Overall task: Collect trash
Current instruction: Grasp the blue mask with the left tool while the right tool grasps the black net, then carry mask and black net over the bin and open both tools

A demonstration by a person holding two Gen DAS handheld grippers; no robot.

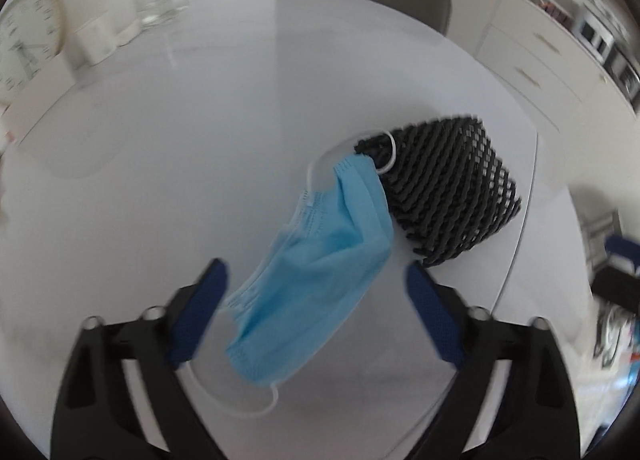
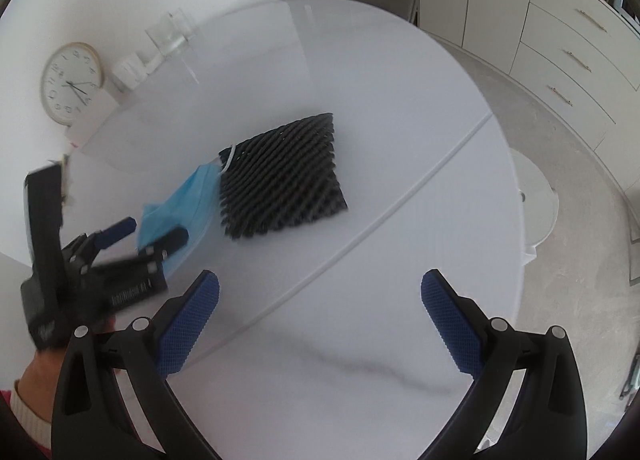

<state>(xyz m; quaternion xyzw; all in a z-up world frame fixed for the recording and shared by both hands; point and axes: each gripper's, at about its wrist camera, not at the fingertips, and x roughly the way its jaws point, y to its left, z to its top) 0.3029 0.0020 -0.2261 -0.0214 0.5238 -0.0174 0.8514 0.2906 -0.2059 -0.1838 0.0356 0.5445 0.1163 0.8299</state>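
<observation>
In the left wrist view the left gripper (image 1: 316, 280) hung with its blue pads spread wide over the white desk (image 1: 180, 147), and the blue face mask (image 1: 316, 260) lay crumpled between the two fingers — touching neither that could be made out — its far ear loop draped onto the black foam net (image 1: 448, 187) just beyond. From the right wrist view the right gripper (image 2: 320, 296) was spread wide too, holding nothing above bare desk (image 2: 400, 91), while mask (image 2: 180, 199) and net (image 2: 284, 179) sat ahead to its left — a wall clock (image 2: 72, 83) leaned at the far edge.
</observation>
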